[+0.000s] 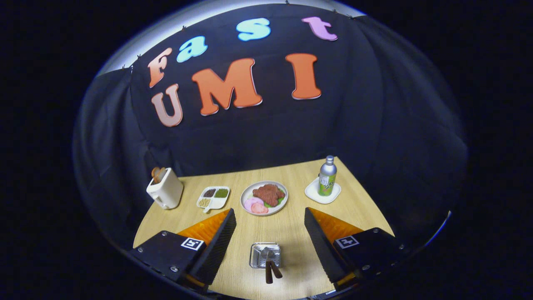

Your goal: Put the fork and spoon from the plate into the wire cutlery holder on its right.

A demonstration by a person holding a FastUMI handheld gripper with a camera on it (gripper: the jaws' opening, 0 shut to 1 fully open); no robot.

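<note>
The wire cutlery holder (pixel 265 255) stands on the wooden table (pixel 291 225), low between my two fingers. Two brown-handled utensils (pixel 271 271) stand in it with their metal heads down inside; I cannot tell fork from spoon. Their handles lean toward me over the holder's near rim. A round white plate (pixel 264 198) with a brown meat patty, pink slices and green leaves lies just beyond my fingertips, and no cutlery shows on it. My gripper (pixel 269 211) is open wide above the table, with nothing held between its fingers.
A white toaster (pixel 164 188) with toast stands at the far left. Between it and the plate lies a small divided tray (pixel 213 197) of beans. Far right, a silver and green bottle (pixel 327 177) stands on a white coaster (pixel 322 195). The booth's black cloth closes the table's back.
</note>
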